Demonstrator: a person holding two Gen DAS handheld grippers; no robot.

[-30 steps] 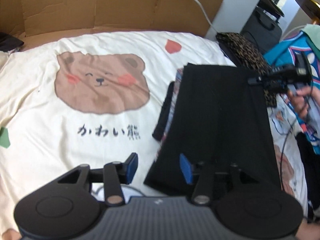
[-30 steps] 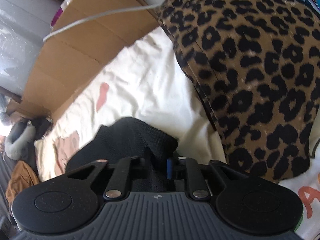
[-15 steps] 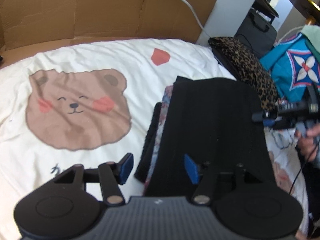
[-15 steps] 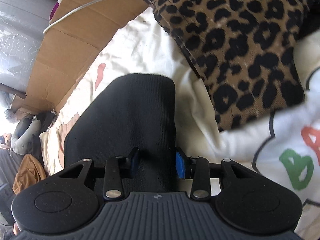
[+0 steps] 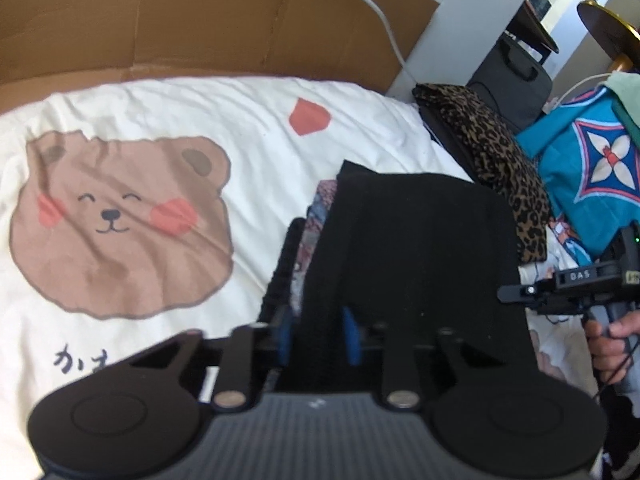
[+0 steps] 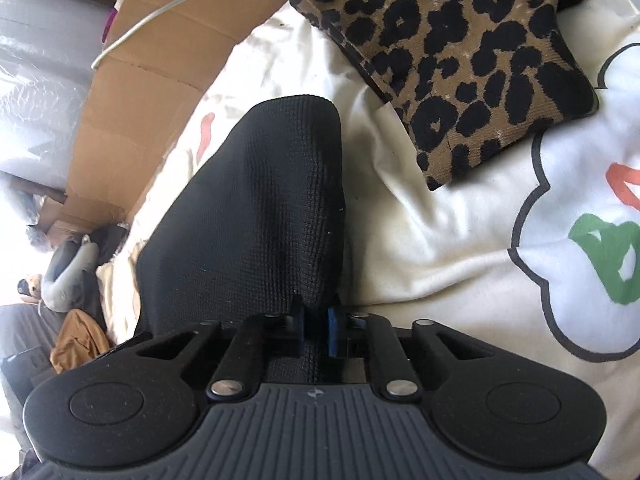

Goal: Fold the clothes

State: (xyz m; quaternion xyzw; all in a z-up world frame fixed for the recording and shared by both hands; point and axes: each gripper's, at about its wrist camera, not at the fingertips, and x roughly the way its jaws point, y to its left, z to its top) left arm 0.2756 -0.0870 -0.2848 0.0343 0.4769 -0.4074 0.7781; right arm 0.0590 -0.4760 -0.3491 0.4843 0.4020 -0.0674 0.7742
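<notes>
A folded black knit garment lies on the cream bear-print sheet, on top of a patterned garment that peeks out at its left edge. My left gripper sits at the garment's near left corner, its blue pads pressed against the thick fold between them. In the right wrist view the same black garment runs away from my right gripper, which is shut on its near edge. The left wrist view also shows the right gripper at the garment's right edge, held by a hand.
A leopard-print cloth lies just beyond the black garment on the right. Cardboard with a white cable walls off the far side of the bed. A blue patterned cloth and a dark bag stand at the right.
My left gripper moved onto the garment's near left corner and its jaws narrowed onto the fabric. My right gripper, open around the edge half a second ago, has shut on it.
</notes>
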